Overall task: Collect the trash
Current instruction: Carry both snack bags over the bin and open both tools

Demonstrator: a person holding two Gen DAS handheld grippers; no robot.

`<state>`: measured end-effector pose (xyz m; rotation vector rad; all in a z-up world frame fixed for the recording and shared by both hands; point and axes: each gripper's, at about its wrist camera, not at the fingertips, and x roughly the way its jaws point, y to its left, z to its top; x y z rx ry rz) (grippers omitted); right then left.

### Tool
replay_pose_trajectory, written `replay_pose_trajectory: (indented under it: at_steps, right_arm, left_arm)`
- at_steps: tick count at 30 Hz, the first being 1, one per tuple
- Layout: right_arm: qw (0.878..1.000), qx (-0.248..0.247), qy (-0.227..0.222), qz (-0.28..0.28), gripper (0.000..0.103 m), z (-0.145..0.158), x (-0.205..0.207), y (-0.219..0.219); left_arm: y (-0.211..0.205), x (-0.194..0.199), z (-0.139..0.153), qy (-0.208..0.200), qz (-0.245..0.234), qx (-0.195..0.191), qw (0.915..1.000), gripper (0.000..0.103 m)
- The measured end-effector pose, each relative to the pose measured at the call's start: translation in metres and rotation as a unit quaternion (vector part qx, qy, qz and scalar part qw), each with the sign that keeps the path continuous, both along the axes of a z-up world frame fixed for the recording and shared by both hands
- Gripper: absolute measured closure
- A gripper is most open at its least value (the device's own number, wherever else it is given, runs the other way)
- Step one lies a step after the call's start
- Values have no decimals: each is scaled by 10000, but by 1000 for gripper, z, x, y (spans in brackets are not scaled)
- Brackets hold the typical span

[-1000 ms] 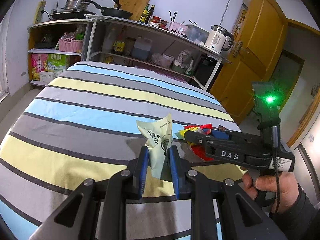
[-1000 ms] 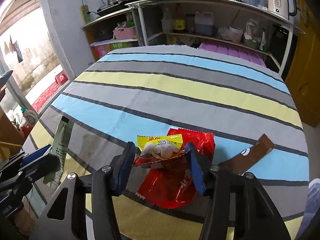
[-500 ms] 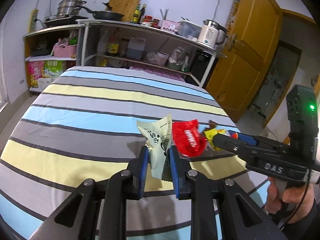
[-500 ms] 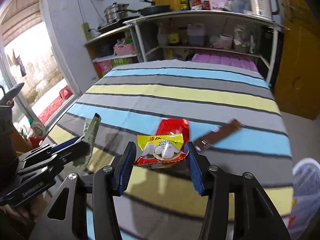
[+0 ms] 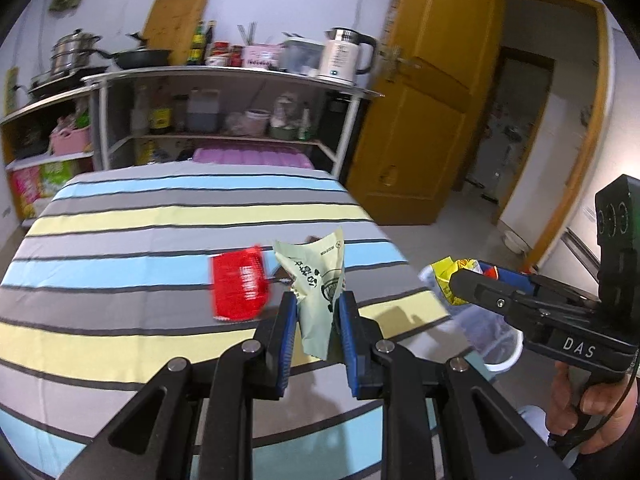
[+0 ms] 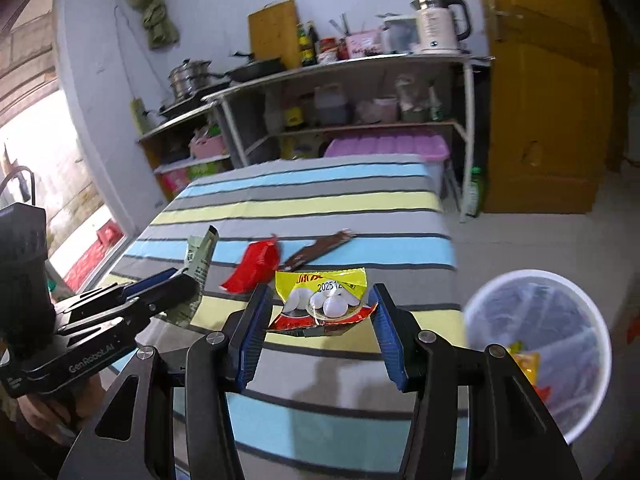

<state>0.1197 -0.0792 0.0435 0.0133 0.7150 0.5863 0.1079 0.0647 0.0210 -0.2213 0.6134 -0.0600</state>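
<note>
Two tongs were up above the striped bench [image 5: 120,216], each gripping a piece of trash. Left tongs [image 5: 317,320] were clamped on a pale green wrapper [image 5: 316,280], which stood upright between the blue pads with its crumpled top flaring above them. Right tongs [image 6: 318,328] were pinched on a yellow-and-red snack packet [image 6: 324,304], held flat across the gap, its edges touching both pads; white round shapes were printed on its face.

On the bench, a red wrapper [image 5: 238,286] lay on the grey and blue stripes, blurred in the left wrist view. Just beside it, towards the bench's right edge, lay a brown strip wrapper [image 6: 320,250], seen from the right wrist view; whether the two touched was not clear.

A white bin [image 6: 536,344] with a clear liner stood on the floor off the right side of the bench, near the right tongs. Some yellow and red trash already lay inside it.

From the left wrist view, the right tongs reached in from the right, past the bench's edge and over the bin, a hand [image 5: 592,412] wrapped round the grip below. Behind the bench stood a shelf rack [image 5: 224,80] with pots, bottles and a kettle [image 5: 344,56], and a yellow door [image 5: 432,120] to its right.
</note>
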Motion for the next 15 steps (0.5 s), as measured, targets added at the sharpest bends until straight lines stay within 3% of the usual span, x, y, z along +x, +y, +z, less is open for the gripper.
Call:
replay_pose_trajectory:
  at_steps: [15]
  right_arm:
    - [9949,206,8,-988,52,-7,-1,-99]
  left_arm:
    - [-90,44,2,64,-971,86,9952,81]
